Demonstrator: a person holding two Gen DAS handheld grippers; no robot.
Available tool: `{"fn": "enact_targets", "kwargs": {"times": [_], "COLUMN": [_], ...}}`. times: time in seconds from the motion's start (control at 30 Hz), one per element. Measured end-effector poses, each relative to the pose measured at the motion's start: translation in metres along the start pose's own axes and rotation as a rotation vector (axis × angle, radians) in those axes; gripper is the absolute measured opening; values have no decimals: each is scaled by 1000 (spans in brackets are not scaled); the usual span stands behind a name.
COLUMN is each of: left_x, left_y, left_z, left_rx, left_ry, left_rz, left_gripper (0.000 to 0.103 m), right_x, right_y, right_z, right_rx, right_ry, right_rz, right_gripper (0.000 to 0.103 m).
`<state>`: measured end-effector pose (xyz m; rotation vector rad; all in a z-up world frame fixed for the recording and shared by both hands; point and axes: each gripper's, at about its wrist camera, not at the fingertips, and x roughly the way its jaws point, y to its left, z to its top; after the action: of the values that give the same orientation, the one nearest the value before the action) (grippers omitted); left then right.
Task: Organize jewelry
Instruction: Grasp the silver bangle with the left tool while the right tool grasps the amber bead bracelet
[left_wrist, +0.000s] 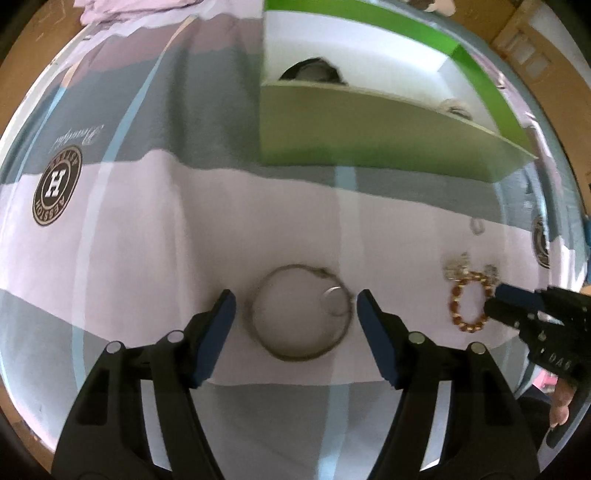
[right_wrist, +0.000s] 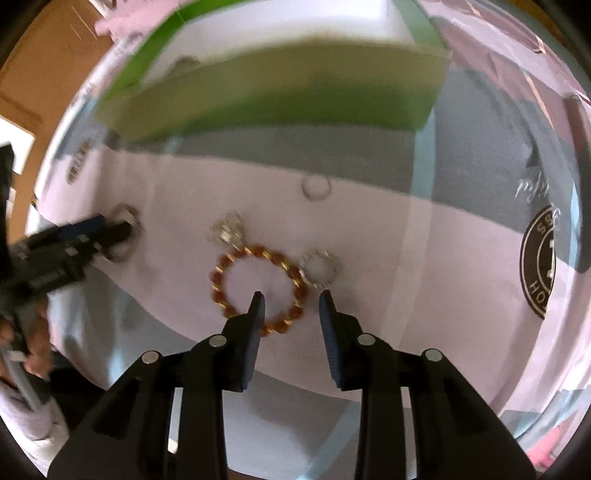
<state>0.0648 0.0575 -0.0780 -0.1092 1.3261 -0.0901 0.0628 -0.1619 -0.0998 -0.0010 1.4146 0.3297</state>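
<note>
Both grippers are reaching for pieces on the cloth (left_wrist: 184, 229). The left gripper (left_wrist: 295, 306), jaws spread, is framing the silver bangle (left_wrist: 258, 325); the right gripper (right_wrist: 290, 302), jaws parted, is straddling the beaded bracelet (right_wrist: 236, 258). Next, I'd guess: pinching, then carrying to the green box (left_wrist: 369, 125).

Green box (left_wrist: 369, 129) with white inside, upper centre. Lilac, grey and pale-blue banded cloth (left_wrist: 184, 221) bearing a dark round badge (left_wrist: 57, 184). Silver bangle (left_wrist: 299, 312). Red-brown and gold beaded bracelet (right_wrist: 258, 288); sparkly, perhaps silver, rings (right_wrist: 319, 267).
</note>
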Motion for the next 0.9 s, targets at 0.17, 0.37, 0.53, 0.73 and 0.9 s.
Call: {"fn": "enact_targets", "kwargs": {"times": [0.17, 0.37, 0.53, 0.73, 0.9], "left_x": [3, 2, 4, 4, -6], "left_y": [1, 2, -3, -14, -10], "left_z": [1, 1, -5, -18, -26], "left_rx": [-4, -2, -4, 61, 36], "left_ry": [4, 3, -15, -25, -30], "left_rz": [18, 18, 26, 93, 81], "left_gripper": [69, 69, 69, 61, 61], "right_x": [1, -6, 9, 14, 9], "right_y": [9, 13, 19, 32, 20], "right_z": [4, 5, 7, 10, 2], "right_rx": [-17, -16, -22, -30, -50], "right_ry": [-50, -75, -44, -47, -49], "right_rz": [-44, 16, -19, -22, -30], "right_gripper": [9, 7, 7, 8, 8]}}
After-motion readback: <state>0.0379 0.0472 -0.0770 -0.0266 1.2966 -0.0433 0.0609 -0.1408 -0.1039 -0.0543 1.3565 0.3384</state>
